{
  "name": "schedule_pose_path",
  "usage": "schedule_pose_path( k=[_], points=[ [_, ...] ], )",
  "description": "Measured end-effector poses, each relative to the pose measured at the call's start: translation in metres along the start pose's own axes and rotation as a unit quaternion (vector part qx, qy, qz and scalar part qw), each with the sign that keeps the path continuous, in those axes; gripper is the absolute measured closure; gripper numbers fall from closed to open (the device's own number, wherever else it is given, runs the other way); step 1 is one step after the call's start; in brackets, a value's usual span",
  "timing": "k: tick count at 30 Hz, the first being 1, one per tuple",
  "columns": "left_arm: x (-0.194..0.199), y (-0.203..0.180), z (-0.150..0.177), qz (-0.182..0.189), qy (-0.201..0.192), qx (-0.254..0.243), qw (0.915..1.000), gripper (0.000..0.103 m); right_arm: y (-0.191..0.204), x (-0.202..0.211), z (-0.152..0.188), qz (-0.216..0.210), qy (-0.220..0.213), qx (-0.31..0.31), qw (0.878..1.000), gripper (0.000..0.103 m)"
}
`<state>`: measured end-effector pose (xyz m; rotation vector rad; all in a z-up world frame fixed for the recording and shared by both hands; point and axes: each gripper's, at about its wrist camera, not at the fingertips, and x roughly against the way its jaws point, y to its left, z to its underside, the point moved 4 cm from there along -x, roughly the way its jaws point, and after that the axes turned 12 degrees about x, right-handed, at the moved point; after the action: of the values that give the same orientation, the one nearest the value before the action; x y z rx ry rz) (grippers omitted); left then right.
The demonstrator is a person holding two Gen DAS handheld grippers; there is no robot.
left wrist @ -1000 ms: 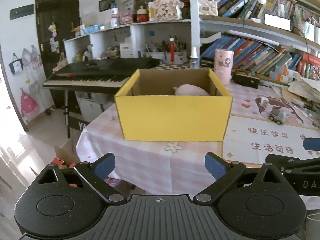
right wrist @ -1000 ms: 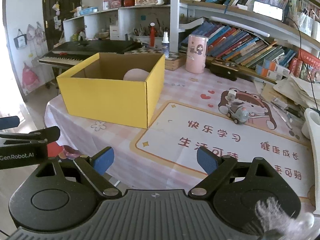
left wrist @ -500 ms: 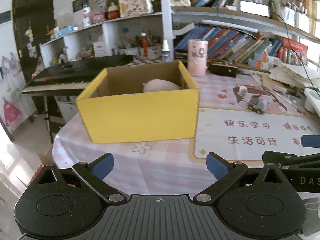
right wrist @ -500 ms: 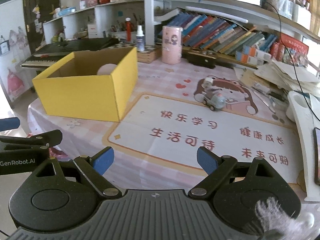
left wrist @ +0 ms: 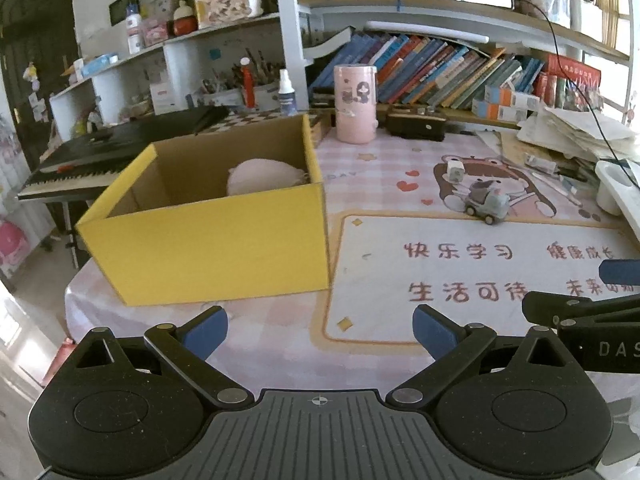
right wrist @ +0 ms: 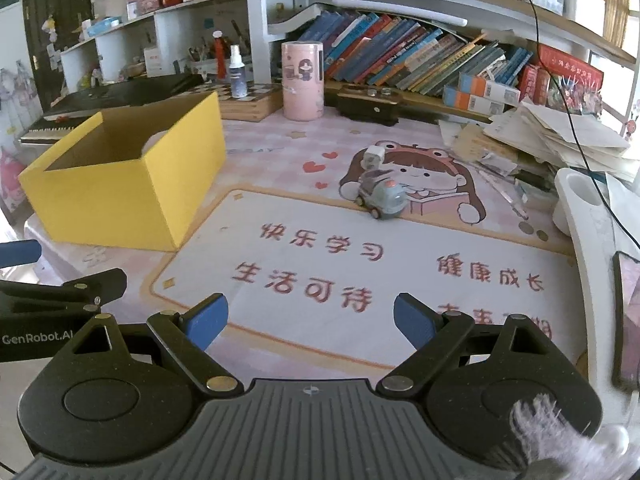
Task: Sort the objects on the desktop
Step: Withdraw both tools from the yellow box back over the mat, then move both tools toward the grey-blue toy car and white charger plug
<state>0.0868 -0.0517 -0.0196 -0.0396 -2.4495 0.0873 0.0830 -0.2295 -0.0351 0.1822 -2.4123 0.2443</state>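
A yellow cardboard box [left wrist: 212, 248] stands open on the left of the table, with a pale pink soft object [left wrist: 264, 176] inside it. The box also shows in the right wrist view [right wrist: 120, 196]. A small grey toy car [right wrist: 382, 200] sits on the printed desk mat [right wrist: 360, 280], with a small white cube [right wrist: 374, 156] just behind it. Both also show in the left wrist view, the car [left wrist: 486, 204] and the cube [left wrist: 454, 170]. My left gripper [left wrist: 320, 332] is open and empty before the box. My right gripper [right wrist: 308, 320] is open and empty above the mat's near edge.
A pink cylindrical tin [right wrist: 302, 80] and a spray bottle [right wrist: 238, 74] stand at the back. A black case [right wrist: 370, 104] lies by the leaning books [right wrist: 420, 60]. Loose papers [right wrist: 560, 140] pile at the right, beside a white holder [right wrist: 580, 196]. A keyboard [left wrist: 92, 160] stands beyond the table's left edge.
Both grippers have swung to the right and moved in over the table. The box has slid leftward in view and the toy car is now closer. Both jaws stay open.
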Motion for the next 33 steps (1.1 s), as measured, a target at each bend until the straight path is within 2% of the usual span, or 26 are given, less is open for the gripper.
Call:
schedule_pose_path(
  k=[13,22,33],
  points=[
    [-0.036,-0.06,-0.017,-0.016,0.013,-0.003,0.9998,0.003,-0.067,-0.038,-0.019,-0.02,0.007,0.007,1.0,0.013],
    [-0.059,-0.101,-0.028,-0.022,0.013,-0.005,0.9997,0.003,-0.114,-0.056,-0.031,-0.023,-0.005,0.003,1.0,0.013],
    [-0.088,-0.148,-0.036,-0.01,0.015,-0.007,0.9998,0.003,-0.17,-0.071,-0.042,-0.021,-0.02,-0.009,1.0,0.013]
  ],
)
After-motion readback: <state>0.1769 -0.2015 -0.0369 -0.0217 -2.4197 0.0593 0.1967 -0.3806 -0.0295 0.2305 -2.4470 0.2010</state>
